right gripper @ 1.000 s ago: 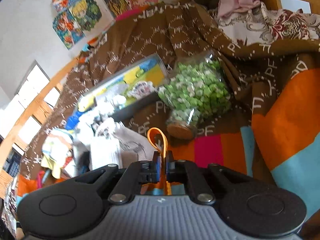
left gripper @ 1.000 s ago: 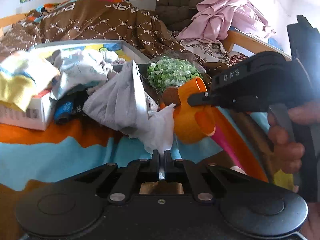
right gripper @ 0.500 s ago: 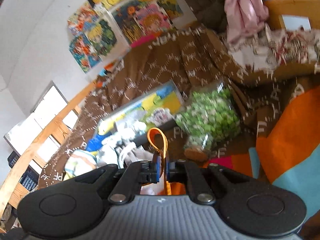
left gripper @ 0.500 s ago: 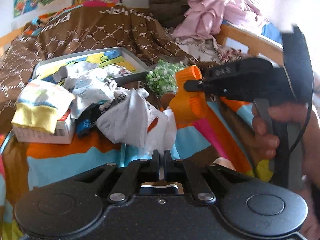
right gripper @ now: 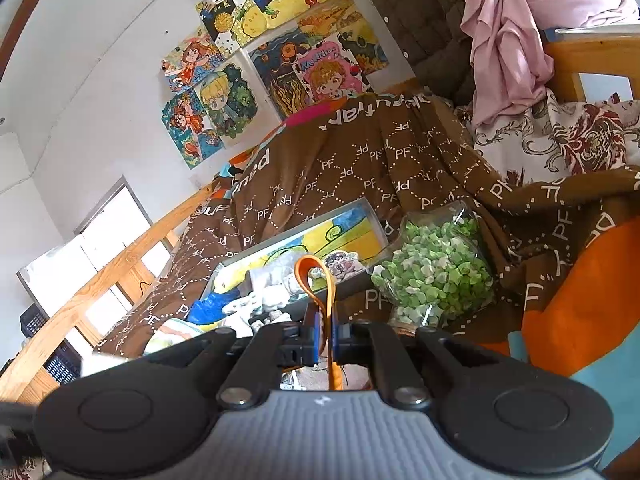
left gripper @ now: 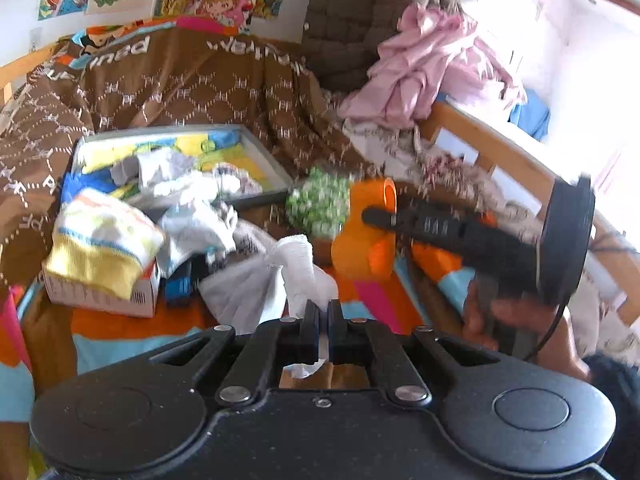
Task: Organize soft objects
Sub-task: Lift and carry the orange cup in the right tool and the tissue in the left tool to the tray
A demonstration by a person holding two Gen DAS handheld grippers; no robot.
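In the left-wrist view, the open tray of heaped soft things sits at left of centre on the bed, and the white cloth hangs up and left from the left gripper, whose fingers are clamped together on its tail at lower centre. Right of it, at mid-frame, the right gripper has its fingers pinched on the rim of the orange cup. The cloth's long axis already leans toward the tray, so the left hand looks the nearer one.
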